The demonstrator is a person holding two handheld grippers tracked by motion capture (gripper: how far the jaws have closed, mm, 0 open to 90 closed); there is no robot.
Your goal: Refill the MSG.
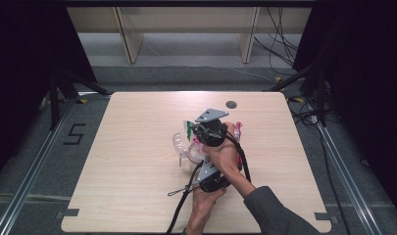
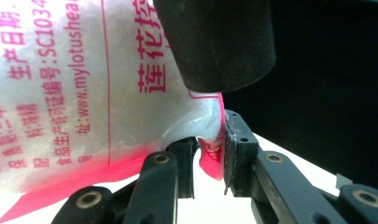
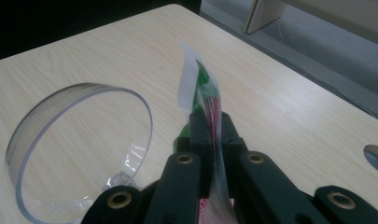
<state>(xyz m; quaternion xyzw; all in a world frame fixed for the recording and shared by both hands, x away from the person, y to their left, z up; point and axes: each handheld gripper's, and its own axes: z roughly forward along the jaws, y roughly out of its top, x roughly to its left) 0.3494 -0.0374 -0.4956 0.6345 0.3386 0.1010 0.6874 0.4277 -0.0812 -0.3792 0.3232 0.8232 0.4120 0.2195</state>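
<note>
Near the middle of the pale wooden surface (image 1: 137,196), two grippers are held close together. The right gripper (image 1: 209,128) is seen above the left gripper (image 1: 210,178), with a pink-printed bag (image 1: 238,129) and a clear plastic container (image 1: 179,143) beside them.

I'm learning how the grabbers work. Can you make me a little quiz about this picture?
1. True or false: the right gripper pinches an edge of the plastic bag.
2. What clear thing stands on the table beside the bag? A) a clear cup B) a metal spoon C) a blue book
3. What colour is the printing on the bag in the left gripper view?

Key
1. True: its jaws are shut on the bag's thin edge.
2. A
3. Pink-red. The left gripper grips a pink corner of it.
</note>
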